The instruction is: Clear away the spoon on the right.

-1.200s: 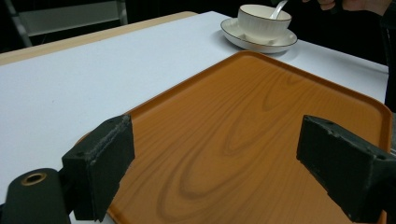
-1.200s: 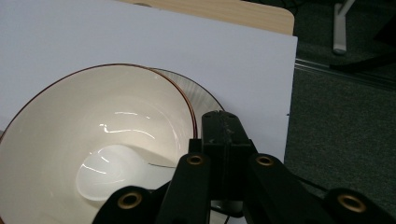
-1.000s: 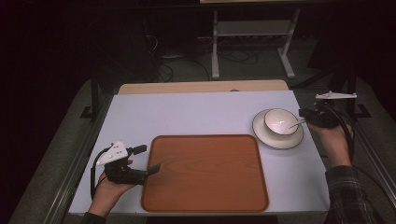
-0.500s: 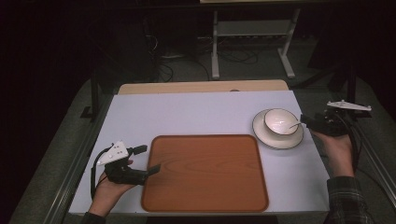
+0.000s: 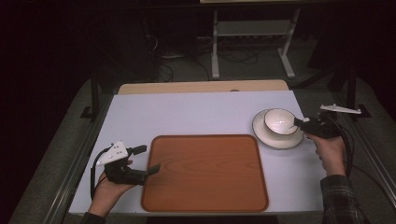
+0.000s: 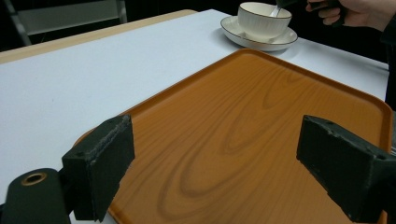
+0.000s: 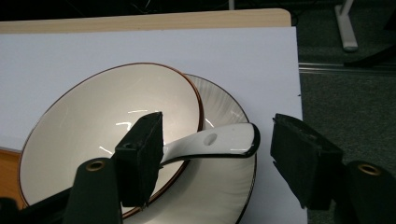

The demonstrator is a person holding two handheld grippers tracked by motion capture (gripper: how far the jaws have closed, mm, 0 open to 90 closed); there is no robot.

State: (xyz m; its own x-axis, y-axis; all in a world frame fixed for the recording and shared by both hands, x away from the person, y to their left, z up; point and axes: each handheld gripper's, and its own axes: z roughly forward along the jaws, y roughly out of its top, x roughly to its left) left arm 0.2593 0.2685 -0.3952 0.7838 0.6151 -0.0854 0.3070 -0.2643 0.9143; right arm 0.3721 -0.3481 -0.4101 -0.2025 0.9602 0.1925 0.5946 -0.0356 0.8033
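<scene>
Hovering at the bowl's (image 7: pixel 107 135) rim, right gripper (image 7: pixel 217 156) has just spread its jaws; the spoon (image 7: pixel 219 140) handle lies between them, loose, its far end inside the bowl on the saucer (image 7: pixel 224 196). Left gripper (image 6: pixel 212 172) gapes empty above the near tray (image 6: pixel 243 135) edge.

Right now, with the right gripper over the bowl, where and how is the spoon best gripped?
Probably by the handle end, which sticks out past the bowl rim above the saucer. The right gripper already has its open jaws on either side of it. Come from above on the handle's side and pinch across its narrow width; the scoop lies inside the bowl.
</scene>
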